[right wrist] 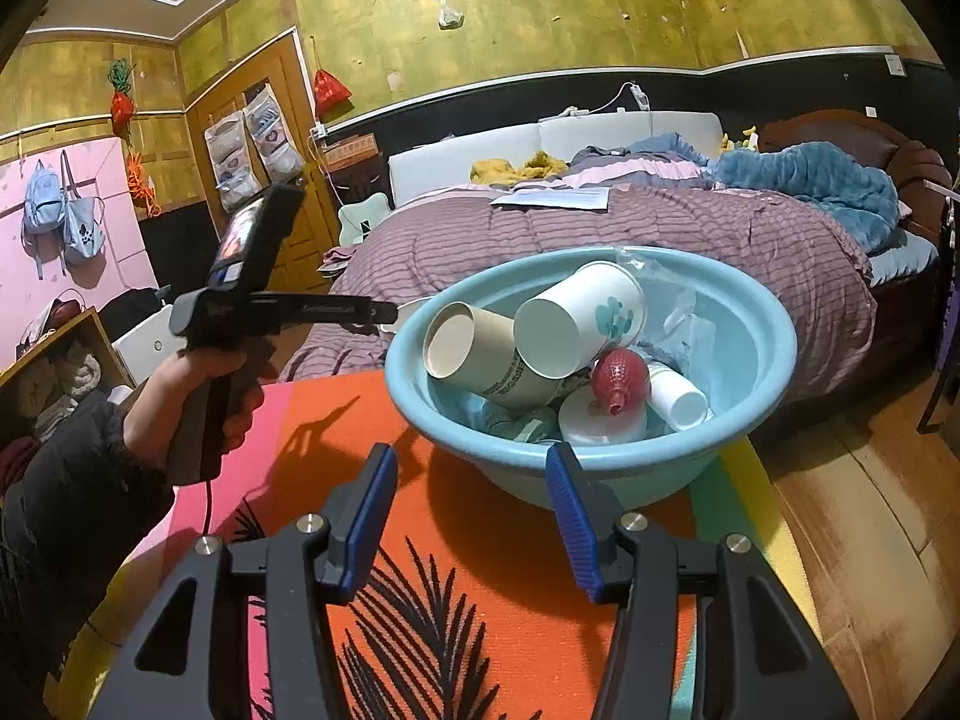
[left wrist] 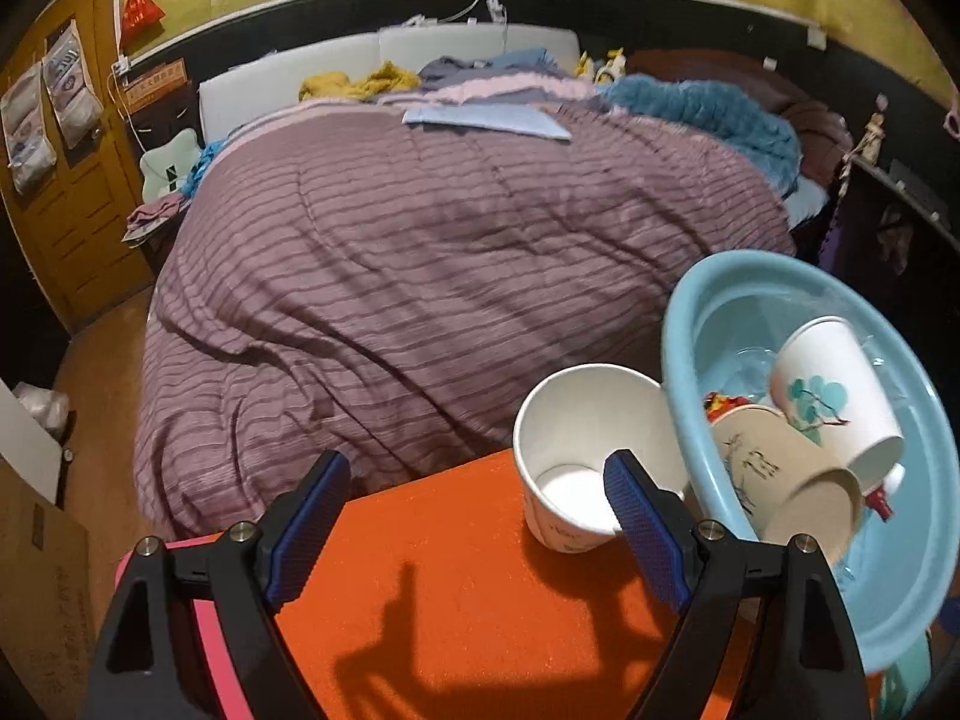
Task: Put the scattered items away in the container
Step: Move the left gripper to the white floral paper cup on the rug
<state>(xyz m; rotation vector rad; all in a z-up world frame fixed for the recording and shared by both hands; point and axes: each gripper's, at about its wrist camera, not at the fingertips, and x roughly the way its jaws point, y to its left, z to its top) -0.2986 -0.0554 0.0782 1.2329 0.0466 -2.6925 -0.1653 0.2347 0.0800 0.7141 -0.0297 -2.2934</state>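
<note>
A white paper cup [left wrist: 570,450] stands upright on the orange mat [left wrist: 450,588], touching the left side of the light blue basin [left wrist: 900,588]. My left gripper [left wrist: 474,474] is open just in front of the cup, its right finger [left wrist: 642,516] overlapping the cup's near wall. Nothing is gripped. The basin [right wrist: 456,420] holds a white cup with a teal print [right wrist: 576,324], a beige cup [right wrist: 474,348], a red bulb-shaped item [right wrist: 618,378] and a small white bottle [right wrist: 678,396]. My right gripper [right wrist: 471,462] is open and empty, close to the basin's near wall.
A bed with a purple striped quilt [left wrist: 420,252] lies right behind the mat. A person's hand [right wrist: 198,396] holds the left gripper [right wrist: 240,312] left of the basin. Wooden floor [right wrist: 870,510] lies to the right. A cardboard box [left wrist: 36,600] stands at the left.
</note>
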